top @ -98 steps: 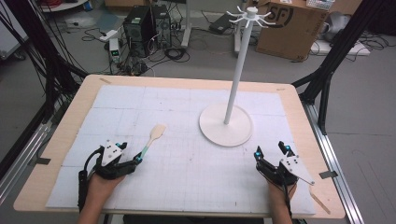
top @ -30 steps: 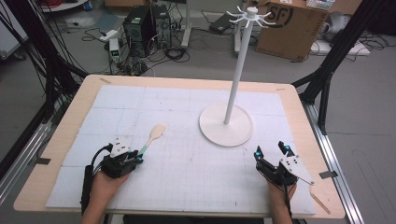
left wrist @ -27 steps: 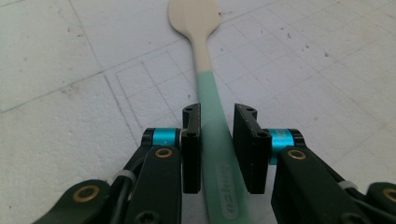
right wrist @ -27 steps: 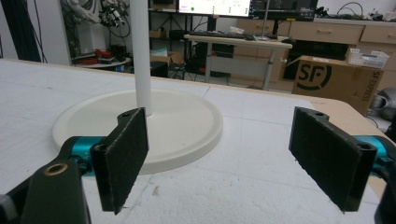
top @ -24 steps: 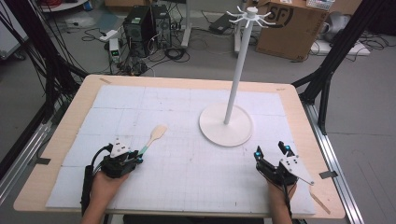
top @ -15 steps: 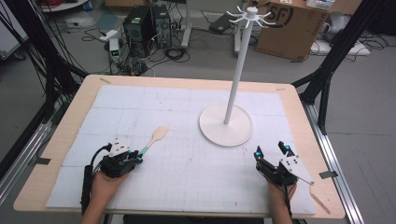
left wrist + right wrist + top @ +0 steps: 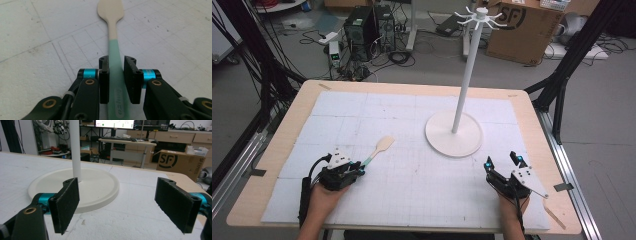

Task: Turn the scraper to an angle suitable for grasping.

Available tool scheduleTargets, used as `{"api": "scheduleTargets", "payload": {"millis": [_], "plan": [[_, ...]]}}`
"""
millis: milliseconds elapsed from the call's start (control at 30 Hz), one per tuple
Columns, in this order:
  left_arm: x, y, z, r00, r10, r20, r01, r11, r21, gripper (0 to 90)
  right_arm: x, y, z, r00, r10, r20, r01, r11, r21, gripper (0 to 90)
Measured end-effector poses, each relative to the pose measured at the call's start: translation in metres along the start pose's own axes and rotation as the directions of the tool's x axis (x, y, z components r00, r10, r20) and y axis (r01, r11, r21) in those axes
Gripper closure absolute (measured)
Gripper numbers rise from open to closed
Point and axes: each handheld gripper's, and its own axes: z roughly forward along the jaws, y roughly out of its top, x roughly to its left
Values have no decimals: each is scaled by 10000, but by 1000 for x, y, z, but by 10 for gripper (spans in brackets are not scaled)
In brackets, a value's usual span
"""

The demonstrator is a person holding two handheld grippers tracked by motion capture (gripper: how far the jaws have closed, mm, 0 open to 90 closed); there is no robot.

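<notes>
Covering most of the wooden table, a white gridded mat leaves a bare wood border on all sides; dark frame posts stand at the left and right corners. Between the two hands the near half of the mat lies open, and the back-left quarter is bare too. A white stand, round base and tall pole with hooks on top, occupies the right-centre, well apart from both grippers.

Compared with the earlier frames, the left gripper sits a little farther forward along the spatula; the spatula itself and the right hand have not shifted.

Seen from the left gripper view, the jaws flank the spatula's green handle closely, narrowed nearly to its width. Whether both pads press on it I cannot tell; a thin gap seems to show on the right side. The cream blade points away, flat on the mat.

The right gripper rests near the front-right edge, jaws spread wide with nothing between them, facing the stand's base.
</notes>
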Motion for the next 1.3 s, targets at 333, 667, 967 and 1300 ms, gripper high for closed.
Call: {"api": "scheduleTargets", "payload": {"millis": [333,667,967,1300], "plan": [[-6,0,-1,9937,874,705,-868,9962,-113,756,0,0,0,10000,-16,9,16,10000,-10,194],[-10,0,-2,9669,1604,1983,-1574,9871,-307,756,0,0,0,10000,-3,7,3,10000,33,194],[-17,1,0,9294,2104,3034,-2106,9770,-325,756,0,0,0,10000,7,9,-7,10000,76,194],[-36,12,15,8694,2922,3985,-3047,9519,-334,757,0,0,0,10000,4,16,-5,10000,61,194]]}}
